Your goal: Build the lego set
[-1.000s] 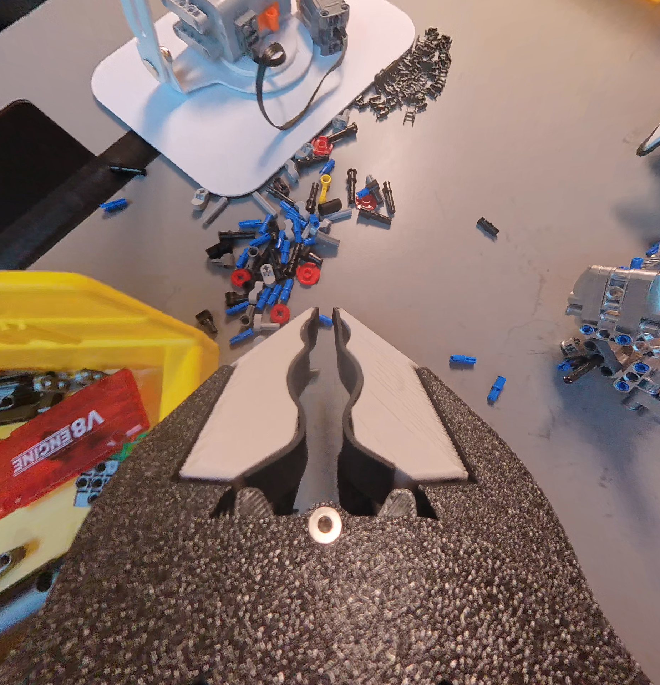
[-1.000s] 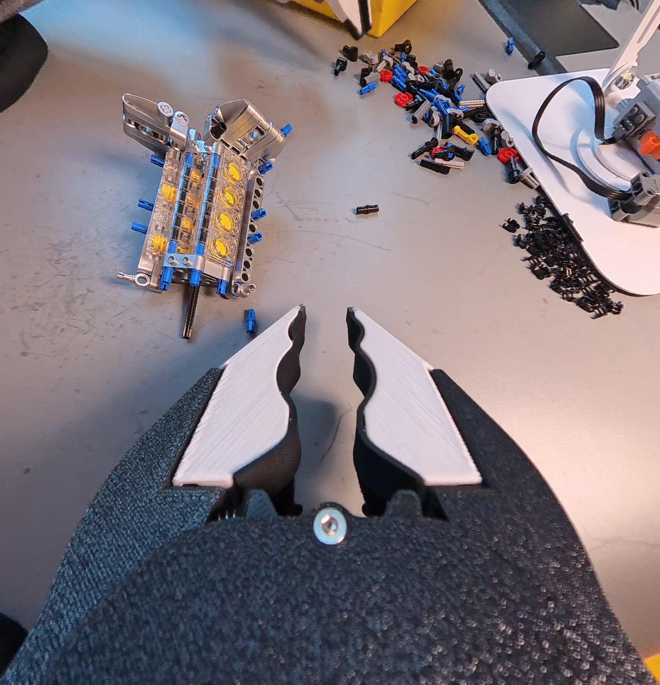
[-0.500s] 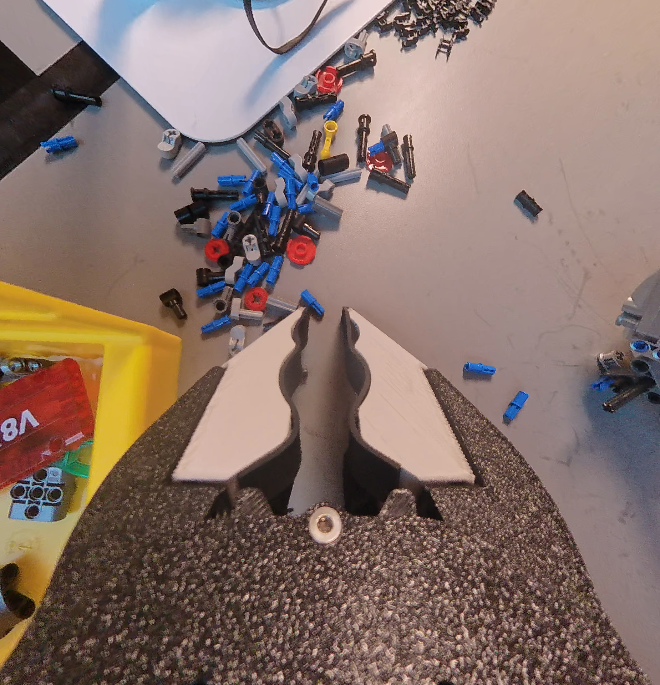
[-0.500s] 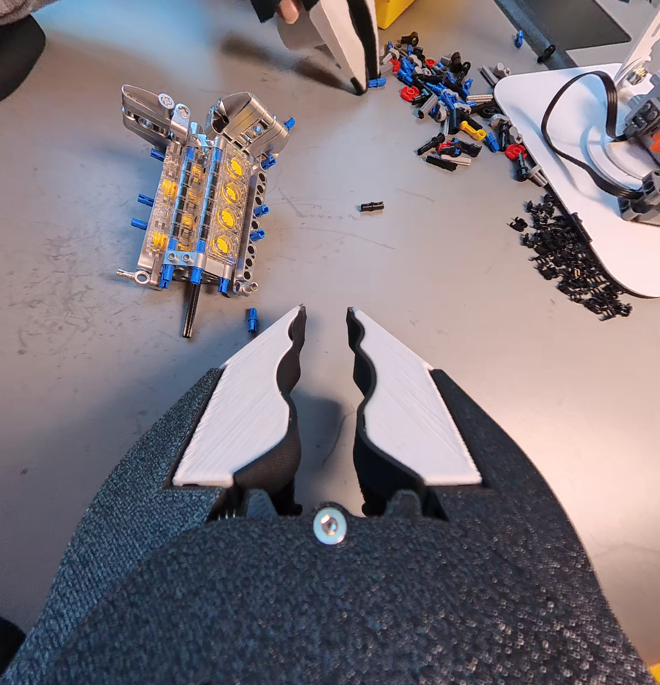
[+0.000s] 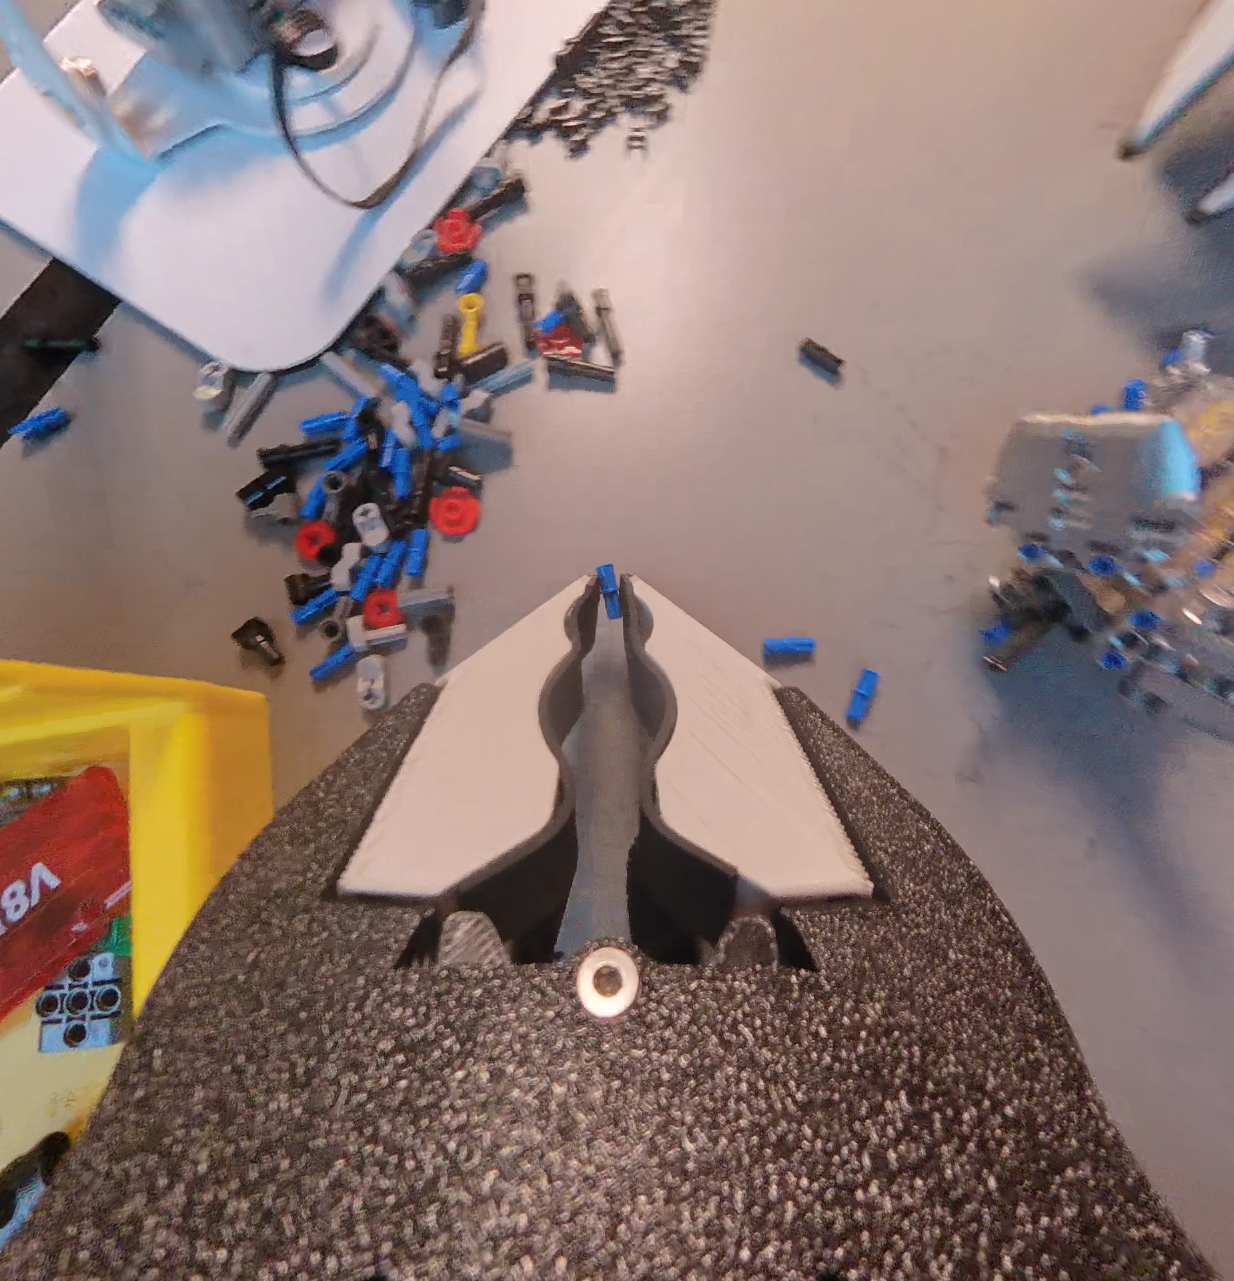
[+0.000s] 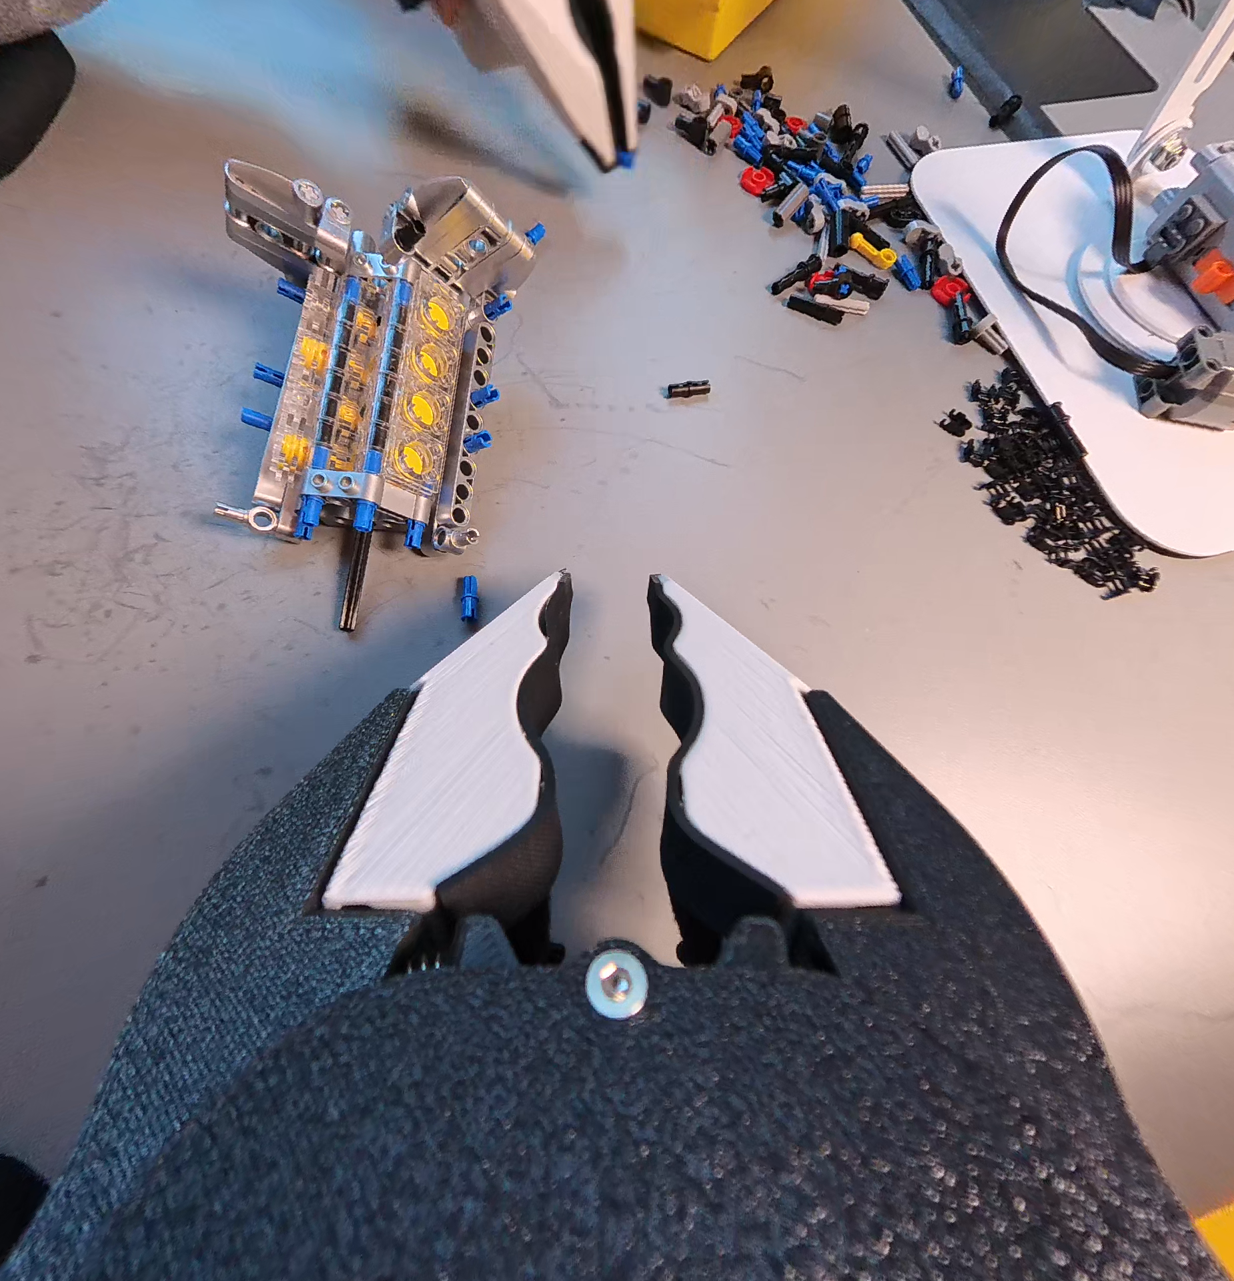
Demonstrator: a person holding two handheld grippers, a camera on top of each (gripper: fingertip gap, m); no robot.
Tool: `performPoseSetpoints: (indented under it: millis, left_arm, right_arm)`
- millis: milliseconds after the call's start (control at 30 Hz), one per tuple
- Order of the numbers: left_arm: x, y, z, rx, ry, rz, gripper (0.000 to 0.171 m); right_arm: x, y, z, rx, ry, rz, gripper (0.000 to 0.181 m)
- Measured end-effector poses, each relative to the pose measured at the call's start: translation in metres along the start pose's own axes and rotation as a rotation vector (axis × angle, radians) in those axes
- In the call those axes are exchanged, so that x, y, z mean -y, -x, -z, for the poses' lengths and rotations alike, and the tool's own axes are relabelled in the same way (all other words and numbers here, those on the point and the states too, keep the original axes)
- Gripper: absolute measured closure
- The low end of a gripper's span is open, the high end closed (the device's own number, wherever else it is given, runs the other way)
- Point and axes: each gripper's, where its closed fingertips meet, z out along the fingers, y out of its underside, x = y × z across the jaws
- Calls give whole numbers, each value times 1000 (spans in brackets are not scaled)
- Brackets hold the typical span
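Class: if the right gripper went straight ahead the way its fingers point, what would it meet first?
Probably bare table first: the open right gripper holds nothing, and the nearest piece in line looks to be the lone black pin, though depth is unclear.

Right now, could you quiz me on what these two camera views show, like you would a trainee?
1. True or false: the left gripper is empty.
2. Which colour are most parts in the heap along the white base? A) red B) black C) yellow
3. What lies nearest the right gripper on the table?

Key:
1. False: it is shut on a blue pin.
2. B.
3. A loose blue pin, just left of its open fingertips, near the engine model.
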Motion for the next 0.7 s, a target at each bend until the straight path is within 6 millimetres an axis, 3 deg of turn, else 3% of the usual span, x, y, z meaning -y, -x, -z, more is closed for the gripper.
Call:
performPoseSetpoints:
  millis: [233, 333, 400, 500, 600, 667, 700]
  left_arm:
    - [-28, -93, 26, -250, 61, -196, 167]
    - [-38, -119, 27, -288, 82, -241, 167]
    - [-42, -127, 26, -292, 91, -261, 167]
    - [-43, -131, 23, -292, 92, -273, 165]
    - [-38, -128, 29, -298, 55, -256, 156]
    - [-30, -117, 35, -259, -5, -222, 155]
    - [-25, -108, 37, -223, -38, -201, 155]
  right_arm:
    - [-2, 10, 2, 33, 27, 26, 157]
    - [0, 21, 1, 86, 27, 35, 152]
    - [9, 35, 3, 144, 7, 42, 144]
    - [28, 50, -2, 165, 7, 29, 97]
    - [36, 70, -23, 168, 63, 33, 71]
    - [32, 79, -41, 148, 127, 40, 74]
    - [29, 77, -50, 106, 160, 44, 86]
